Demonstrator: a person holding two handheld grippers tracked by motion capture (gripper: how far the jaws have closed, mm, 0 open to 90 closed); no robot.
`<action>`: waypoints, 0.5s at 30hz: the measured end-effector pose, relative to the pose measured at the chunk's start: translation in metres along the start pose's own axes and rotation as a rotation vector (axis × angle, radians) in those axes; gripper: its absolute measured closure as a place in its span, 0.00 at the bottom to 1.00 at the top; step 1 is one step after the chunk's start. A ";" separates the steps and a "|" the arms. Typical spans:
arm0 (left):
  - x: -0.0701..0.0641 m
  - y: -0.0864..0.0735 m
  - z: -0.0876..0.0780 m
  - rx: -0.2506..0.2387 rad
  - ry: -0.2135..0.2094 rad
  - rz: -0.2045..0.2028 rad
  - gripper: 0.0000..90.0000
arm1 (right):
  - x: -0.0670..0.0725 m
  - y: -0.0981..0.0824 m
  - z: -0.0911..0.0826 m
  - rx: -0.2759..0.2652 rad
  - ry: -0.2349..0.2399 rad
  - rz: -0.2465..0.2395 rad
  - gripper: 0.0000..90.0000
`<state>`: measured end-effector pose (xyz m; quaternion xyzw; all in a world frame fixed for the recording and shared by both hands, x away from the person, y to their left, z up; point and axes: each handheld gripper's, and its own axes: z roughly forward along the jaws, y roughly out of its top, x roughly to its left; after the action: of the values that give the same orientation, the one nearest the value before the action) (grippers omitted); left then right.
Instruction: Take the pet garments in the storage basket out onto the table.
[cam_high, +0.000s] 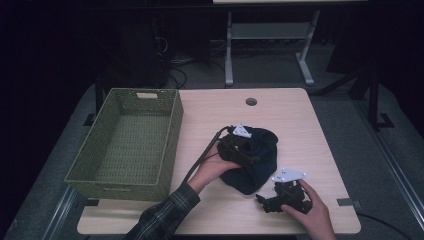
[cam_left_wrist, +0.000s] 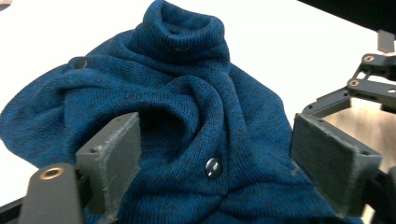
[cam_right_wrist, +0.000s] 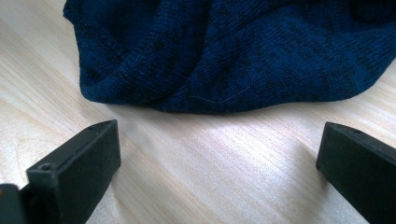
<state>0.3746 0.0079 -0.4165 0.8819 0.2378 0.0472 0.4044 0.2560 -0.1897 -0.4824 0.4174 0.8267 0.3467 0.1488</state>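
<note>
**Basket bare, sweater beside it**

The green wicker basket (cam_high: 125, 142) at your table's (cam_high: 210, 107) left holds nothing. Your blue sweater (cam_high: 257, 160) lies bunched at centre. Your left gripper (cam_left_wrist: 215, 154) hangs spread-jawed over it; your right gripper (cam_right_wrist: 219, 172) rests wide apart just short of its hem

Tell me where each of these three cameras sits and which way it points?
High view: fixed above the person's side, looking forward and down on the wooden table, the green basket, both hands and both tools.
Left gripper view: rides the left tool, looking along its open jaws, spread over the blue knitted garment.
Right gripper view: rides the right tool, looking low across the tabletop between its open jaws at the garment's edge.
Shared: all three show the garment; the left view also catches the right tool.
</note>
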 end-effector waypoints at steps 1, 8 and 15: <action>-0.001 -0.001 -0.002 -0.008 0.000 -0.005 0.16 | 0.000 0.000 0.000 0.002 0.000 -0.002 0.00; -0.006 -0.013 -0.021 -0.027 0.026 -0.002 0.15 | 0.000 0.000 0.000 0.001 0.000 -0.002 0.00; -0.007 -0.032 -0.042 -0.040 0.062 -0.006 0.15 | 0.000 0.000 0.000 0.003 0.000 -0.003 0.00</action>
<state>0.3445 0.0518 -0.4111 0.8710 0.2520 0.0782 0.4144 0.2560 -0.1900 -0.4823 0.4162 0.8279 0.3453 0.1487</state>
